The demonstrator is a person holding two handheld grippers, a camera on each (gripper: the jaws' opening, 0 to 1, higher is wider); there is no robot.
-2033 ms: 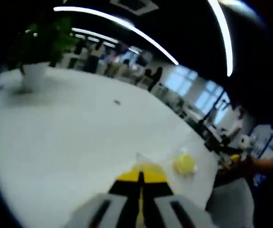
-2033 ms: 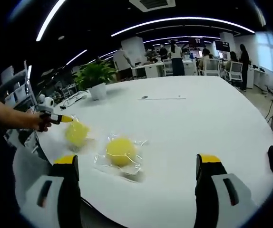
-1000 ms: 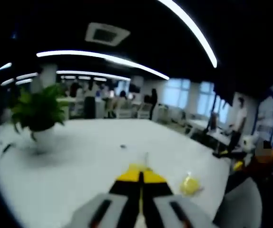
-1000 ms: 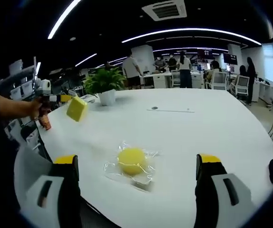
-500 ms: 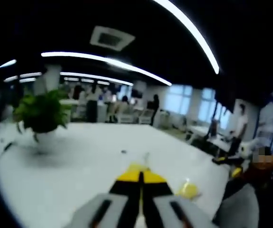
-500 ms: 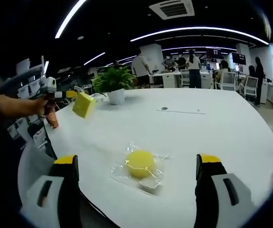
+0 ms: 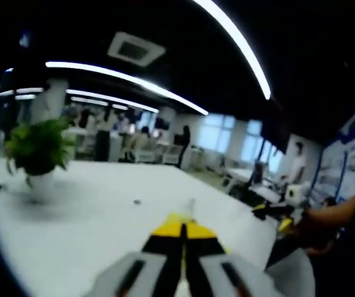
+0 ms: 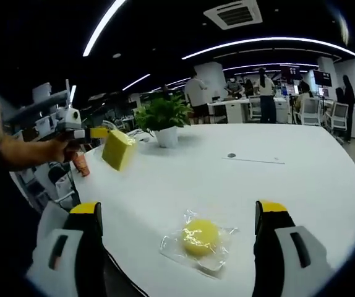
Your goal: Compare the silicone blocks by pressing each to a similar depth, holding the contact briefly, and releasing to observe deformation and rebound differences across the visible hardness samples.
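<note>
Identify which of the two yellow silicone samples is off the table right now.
The square yellow block, held up in the left tongs near the table's edge. The round yellow sample in its clear wrapper lies on the white table.

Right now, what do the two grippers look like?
The right gripper has two broad grey jaws with black inner faces and yellow tips. The left gripper is the same build: grey bodies, black jaws, yellow tips. Seen from the right gripper view, it also carries a small white box on top.
</note>
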